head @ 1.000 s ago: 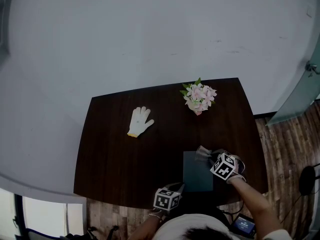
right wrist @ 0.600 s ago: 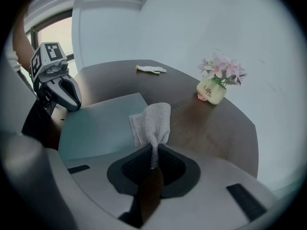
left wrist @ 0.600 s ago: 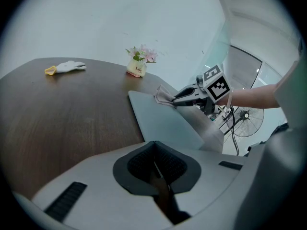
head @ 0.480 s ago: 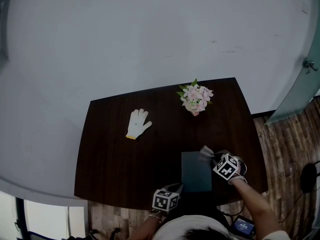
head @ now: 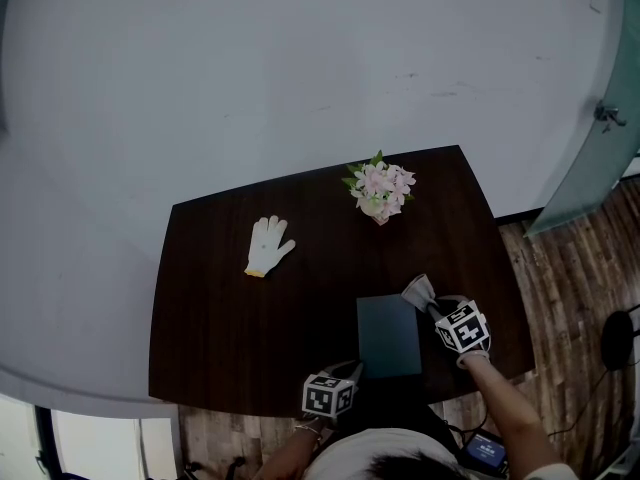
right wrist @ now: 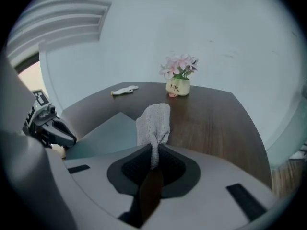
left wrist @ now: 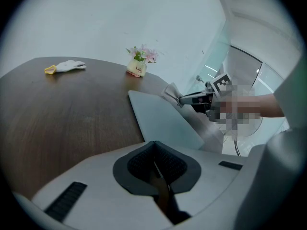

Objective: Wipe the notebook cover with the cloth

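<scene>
A grey-blue notebook (head: 388,334) lies flat near the table's front edge, also seen in the left gripper view (left wrist: 163,119) and the right gripper view (right wrist: 105,131). My right gripper (head: 436,309) is shut on a grey cloth (head: 418,291), which stands up from its jaws (right wrist: 154,123) at the notebook's far right corner. My left gripper (head: 354,372) sits at the notebook's near left corner, its jaws pressed together with nothing between them (left wrist: 154,164). From there the right gripper (left wrist: 196,98) and the cloth (left wrist: 171,92) show at the notebook's far edge.
The dark wooden table (head: 220,318) holds a white work glove (head: 268,245) at the left and a small pot of pink flowers (head: 378,188) at the back. A pale wall rises behind. Wooden floor (head: 560,298) lies to the right.
The right gripper has carried the cloth a little right and away, from over the notebook's far right part to just past its corner. The left gripper has stayed put.
</scene>
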A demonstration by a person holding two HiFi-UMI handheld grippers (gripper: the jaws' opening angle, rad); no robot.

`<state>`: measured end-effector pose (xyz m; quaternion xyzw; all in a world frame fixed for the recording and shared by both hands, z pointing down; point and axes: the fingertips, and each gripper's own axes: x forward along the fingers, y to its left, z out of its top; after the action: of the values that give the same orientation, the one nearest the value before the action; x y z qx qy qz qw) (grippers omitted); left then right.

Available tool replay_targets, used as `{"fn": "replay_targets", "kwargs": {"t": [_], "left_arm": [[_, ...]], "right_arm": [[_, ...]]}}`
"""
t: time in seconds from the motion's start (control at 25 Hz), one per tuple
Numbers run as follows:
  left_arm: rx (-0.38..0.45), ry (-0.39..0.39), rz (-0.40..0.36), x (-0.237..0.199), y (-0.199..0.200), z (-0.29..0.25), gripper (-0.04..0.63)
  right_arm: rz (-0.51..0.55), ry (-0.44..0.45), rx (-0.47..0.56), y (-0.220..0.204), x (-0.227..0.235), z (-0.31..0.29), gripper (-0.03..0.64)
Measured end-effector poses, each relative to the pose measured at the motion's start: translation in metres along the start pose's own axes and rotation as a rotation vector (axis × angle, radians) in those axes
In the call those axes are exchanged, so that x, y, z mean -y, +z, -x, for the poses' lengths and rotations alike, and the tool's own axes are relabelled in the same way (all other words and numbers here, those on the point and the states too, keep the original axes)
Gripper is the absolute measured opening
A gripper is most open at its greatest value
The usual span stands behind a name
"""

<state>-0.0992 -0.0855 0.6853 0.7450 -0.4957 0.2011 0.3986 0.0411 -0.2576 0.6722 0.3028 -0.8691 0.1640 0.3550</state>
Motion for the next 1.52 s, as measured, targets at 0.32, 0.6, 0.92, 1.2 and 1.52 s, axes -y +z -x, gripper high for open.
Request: {"fn": "replay_targets", "kwargs": {"t": [0.32,0.6,0.92,1.2,1.52], "left_arm": [[0.000,0.001,-0.002,0.000,-0.001,0.001,0.018],[0.003,0.002,-0.004,0.000,-0.003,0.002,0.018],[0.005,0.004,-0.006,-0.001,-0.003,0.003,0.018],[0.007,0.007,-0.008,-0.001,-0.003,0.004,0.018],[0.011,0.011,-0.008,-0.001,-0.002,0.003,0.018]], "right_arm": [[-0.079,0.051,0.146,0.032,-0.027,0.016,0.048],[0.053,0.129,0.168,0.051,-0.077,0.011,0.048],[0.277,0.199,0.119,0.052,-0.132,-0.008,0.046],[0.520,0.220,-0.015,0.035,-0.160,-0.026,0.046],[0.620,0.246,-0.135,0.013,-0.166,-0.041,0.046]]}}
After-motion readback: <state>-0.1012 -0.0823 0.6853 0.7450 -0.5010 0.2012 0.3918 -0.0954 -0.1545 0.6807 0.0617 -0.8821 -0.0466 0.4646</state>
